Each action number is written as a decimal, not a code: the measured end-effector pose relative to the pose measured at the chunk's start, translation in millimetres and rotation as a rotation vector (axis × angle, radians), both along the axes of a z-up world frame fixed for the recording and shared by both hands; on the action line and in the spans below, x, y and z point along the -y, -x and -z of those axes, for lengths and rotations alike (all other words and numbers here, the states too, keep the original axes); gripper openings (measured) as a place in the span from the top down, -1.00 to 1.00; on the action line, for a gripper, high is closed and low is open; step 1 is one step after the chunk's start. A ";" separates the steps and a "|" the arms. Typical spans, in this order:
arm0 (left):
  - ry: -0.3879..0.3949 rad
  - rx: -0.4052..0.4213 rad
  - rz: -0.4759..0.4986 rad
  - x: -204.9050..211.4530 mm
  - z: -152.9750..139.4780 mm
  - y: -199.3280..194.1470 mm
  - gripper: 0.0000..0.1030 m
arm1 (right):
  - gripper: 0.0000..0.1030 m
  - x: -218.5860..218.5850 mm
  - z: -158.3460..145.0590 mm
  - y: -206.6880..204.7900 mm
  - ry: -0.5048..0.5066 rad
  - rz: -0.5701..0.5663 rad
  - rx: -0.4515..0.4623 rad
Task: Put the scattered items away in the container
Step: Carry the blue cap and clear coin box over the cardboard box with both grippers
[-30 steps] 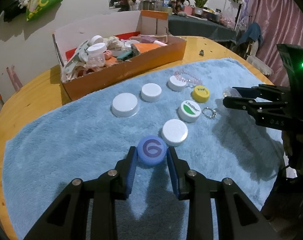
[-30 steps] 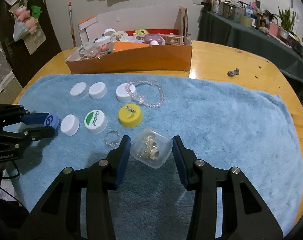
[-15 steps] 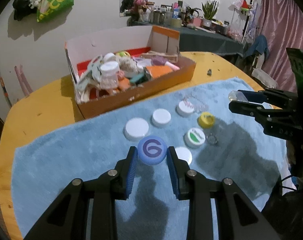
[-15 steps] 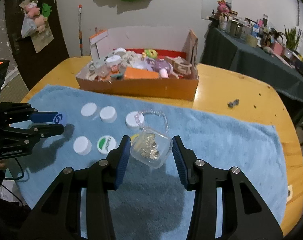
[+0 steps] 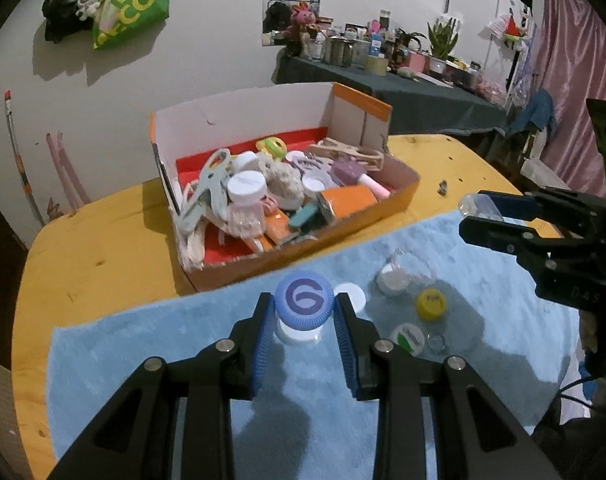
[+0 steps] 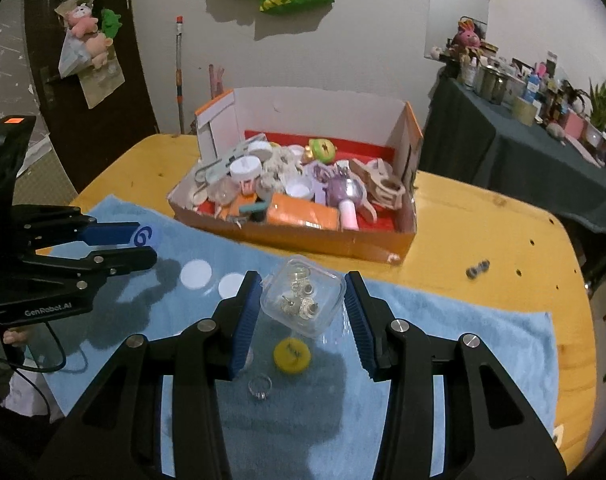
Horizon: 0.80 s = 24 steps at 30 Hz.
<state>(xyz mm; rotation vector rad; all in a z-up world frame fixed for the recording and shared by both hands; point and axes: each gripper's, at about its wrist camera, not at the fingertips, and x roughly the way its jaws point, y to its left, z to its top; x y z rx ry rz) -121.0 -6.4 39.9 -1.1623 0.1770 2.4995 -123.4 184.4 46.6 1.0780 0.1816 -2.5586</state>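
My left gripper (image 5: 303, 312) is shut on a blue cap marked 6 (image 5: 304, 305) and holds it high above the blue towel (image 5: 143, 360), short of the orange cardboard box (image 5: 355, 216). My right gripper (image 6: 301, 304) is shut on a clear plastic case of small metal pieces (image 6: 303, 295), also raised, in front of the box (image 6: 303, 240). The box is full of small items. On the towel lie white caps (image 5: 391, 280), a yellow cap (image 5: 431, 303), a green-and-white cap (image 5: 408, 338) and a metal ring (image 6: 259, 386).
The towel covers the near part of a round wooden table (image 6: 503, 248). A small dark metal piece (image 6: 477, 269) lies on the bare wood right of the box. A cluttered dark-clothed side table (image 6: 543, 152) stands behind.
Both grippers have risen from the towel with their loads and moved toward the box. The caps on the towel now lie farther below.
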 end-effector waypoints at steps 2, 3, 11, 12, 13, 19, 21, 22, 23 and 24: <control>0.002 -0.003 -0.010 -0.2 -3.4 5.9 0.37 | 0.21 2.2 -3.8 7.1 -0.005 -0.004 -0.004; 0.002 -0.006 -0.015 -0.1 -5.5 9.1 0.37 | 0.21 3.4 -5.7 10.7 -0.009 -0.005 -0.007; -0.001 -0.022 -0.054 -2.1 -16.9 36.0 0.37 | 0.21 10.8 -14.9 38.0 -0.009 -0.031 -0.003; -0.006 -0.023 -0.058 -2.1 -17.8 39.5 0.37 | 0.21 12.1 -15.5 41.5 -0.012 -0.033 -0.005; -0.009 -0.023 -0.062 -2.1 -18.8 42.7 0.37 | 0.21 13.6 -15.9 45.3 -0.015 -0.035 -0.006; -0.010 -0.028 -0.077 -4.7 -19.9 60.6 0.37 | 0.20 16.5 -14.9 62.1 -0.015 -0.042 0.005; -0.009 -0.027 -0.079 -5.4 -18.7 66.2 0.37 | 0.21 17.6 -14.2 67.4 -0.018 -0.044 0.008; -0.008 -0.025 -0.081 -5.8 -17.7 69.4 0.37 | 0.21 18.3 -13.6 70.3 -0.020 -0.043 0.010; -0.008 -0.023 -0.082 -5.9 -16.5 71.7 0.37 | 0.21 18.6 -13.1 74.1 -0.020 -0.042 0.013; -0.008 -0.020 -0.084 -6.0 -15.2 74.7 0.37 | 0.21 19.1 -12.3 77.4 -0.019 -0.042 0.015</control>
